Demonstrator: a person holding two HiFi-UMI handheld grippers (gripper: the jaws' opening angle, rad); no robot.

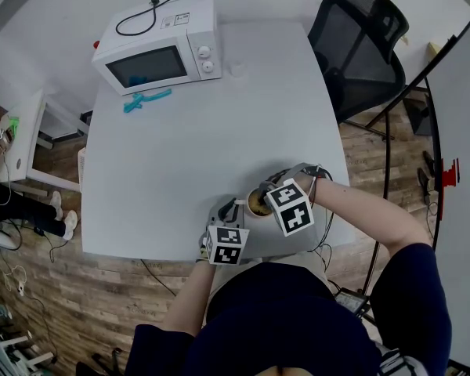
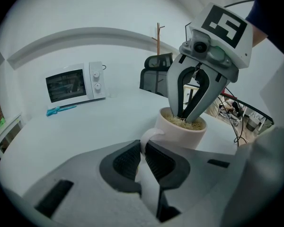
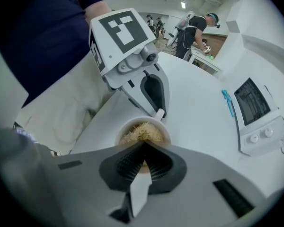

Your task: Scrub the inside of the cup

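A pale cup (image 1: 254, 210) (image 2: 182, 135) (image 3: 166, 132) stands near the white table's (image 1: 180, 171) front edge, filled with a tan, fibrous scrub pad (image 2: 195, 124) (image 3: 141, 132). My left gripper (image 1: 236, 207) (image 2: 143, 151) is shut on the cup's handle (image 2: 149, 137), coming in from the cup's near left. From above, my right gripper (image 1: 265, 191) (image 3: 143, 148) points steeply down into the cup. Its fingertips meet in the fibres of the pad, as the left gripper view shows (image 2: 185, 118). The cup's bottom is hidden under the pad.
A white microwave (image 1: 160, 49) (image 2: 75, 84) sits at the table's far left corner, with a teal tool (image 1: 146, 100) (image 2: 61, 109) in front of it. A black office chair (image 1: 360, 45) stands off the far right corner. People stand in the room's background (image 3: 194, 25).
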